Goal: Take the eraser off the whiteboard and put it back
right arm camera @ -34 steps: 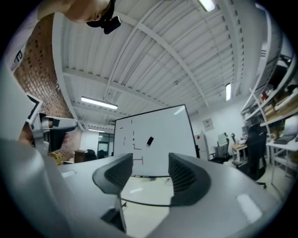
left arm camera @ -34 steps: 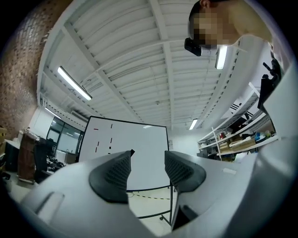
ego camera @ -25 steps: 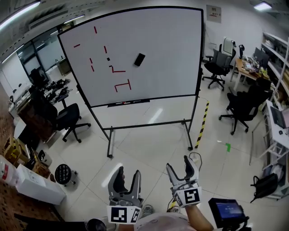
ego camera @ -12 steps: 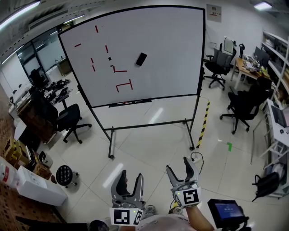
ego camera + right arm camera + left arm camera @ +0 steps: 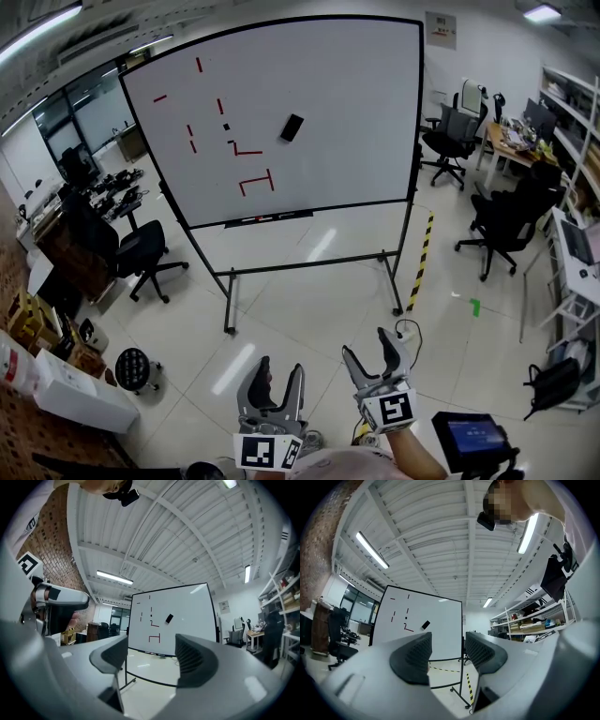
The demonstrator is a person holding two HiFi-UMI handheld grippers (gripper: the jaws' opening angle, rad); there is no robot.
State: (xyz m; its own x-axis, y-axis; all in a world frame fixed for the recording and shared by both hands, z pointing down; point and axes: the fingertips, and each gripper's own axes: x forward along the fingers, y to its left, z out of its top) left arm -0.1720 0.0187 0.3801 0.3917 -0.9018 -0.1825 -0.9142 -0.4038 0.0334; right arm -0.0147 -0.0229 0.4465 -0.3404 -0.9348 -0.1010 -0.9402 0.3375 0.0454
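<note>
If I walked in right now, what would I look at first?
Probably the big whiteboard standing mid-room, with red lines and a black eraser stuck near its middle. Next, the left gripper and right gripper low in front, both open and empty, far from the board.

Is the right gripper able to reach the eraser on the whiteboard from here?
Probably not: the right gripper, jaws open, is well short of the eraser. Only bare floor lies between, so stepping closer should do.
</note>
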